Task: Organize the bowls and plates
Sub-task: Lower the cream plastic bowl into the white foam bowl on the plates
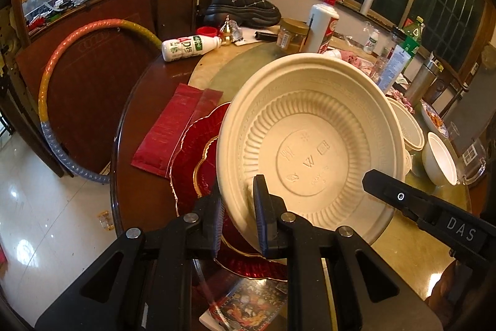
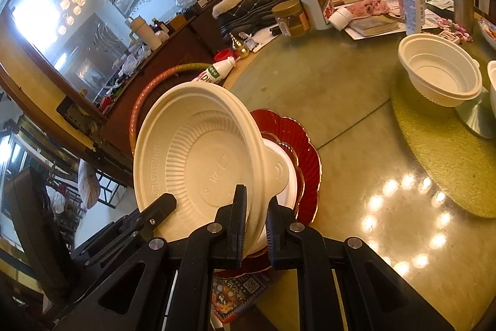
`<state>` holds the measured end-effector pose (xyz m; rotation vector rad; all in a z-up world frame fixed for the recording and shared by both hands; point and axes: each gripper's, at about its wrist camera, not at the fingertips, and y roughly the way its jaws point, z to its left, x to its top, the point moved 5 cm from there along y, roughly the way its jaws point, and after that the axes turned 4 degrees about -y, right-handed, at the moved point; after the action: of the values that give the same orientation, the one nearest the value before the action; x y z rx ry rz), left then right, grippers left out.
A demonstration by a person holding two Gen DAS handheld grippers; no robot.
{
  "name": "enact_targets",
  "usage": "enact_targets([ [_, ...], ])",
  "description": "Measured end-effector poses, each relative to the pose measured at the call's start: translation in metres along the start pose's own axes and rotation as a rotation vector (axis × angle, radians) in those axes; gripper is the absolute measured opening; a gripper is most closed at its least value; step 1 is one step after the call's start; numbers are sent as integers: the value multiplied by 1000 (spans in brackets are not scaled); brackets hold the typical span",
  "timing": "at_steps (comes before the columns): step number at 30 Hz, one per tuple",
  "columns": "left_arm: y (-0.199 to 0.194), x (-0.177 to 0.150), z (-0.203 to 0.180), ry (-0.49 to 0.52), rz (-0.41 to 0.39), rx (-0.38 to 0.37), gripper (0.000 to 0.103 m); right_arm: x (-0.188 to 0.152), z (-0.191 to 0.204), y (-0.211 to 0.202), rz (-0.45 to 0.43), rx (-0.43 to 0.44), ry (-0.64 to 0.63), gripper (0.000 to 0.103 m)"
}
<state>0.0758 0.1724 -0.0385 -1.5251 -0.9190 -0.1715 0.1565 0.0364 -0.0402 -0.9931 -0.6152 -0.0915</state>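
Here, held tilted above a red scalloped plate (image 1: pixel 198 157) at the table's (image 2: pixel 341 101) edge: a cream disposable bowl (image 1: pixel 310 145), rim clamped on opposite sides by the left gripper (image 1: pixel 238 207) and right gripper (image 2: pixel 255 216). Embossed "W" legible on the base; smaller marks around it too faint to read. "DAS" printed on the right gripper's body. Red plate largely hidden behind the bowl. Another bowl (image 2: pixel 440 73) well apart.
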Motion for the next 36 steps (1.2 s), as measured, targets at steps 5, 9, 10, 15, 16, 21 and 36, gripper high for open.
enact_targets([
  [5,11,-2,5,-3,32,10,15,-2,-3,13,27,-6,9,11],
  [9,15,-3,6,-3,44,16,15,-3,-4,20,40,-7,15,11],
  [10,16,-3,5,-1,46,17,15,-3,-5,21,43,-8,16,11],
  [15,18,-3,6,1,51,19,15,-3,-6,25,53,-11,16,11],
  [16,18,-3,5,0,52,19,15,-3,-6,25,56,-12,17,11],
  [21,21,-4,6,-1,62,23,15,-2,-6,29,65,-13,19,11],
  [36,24,-4,7,4,66,36,15,-1,-8,36,82,-6,29,11],
])
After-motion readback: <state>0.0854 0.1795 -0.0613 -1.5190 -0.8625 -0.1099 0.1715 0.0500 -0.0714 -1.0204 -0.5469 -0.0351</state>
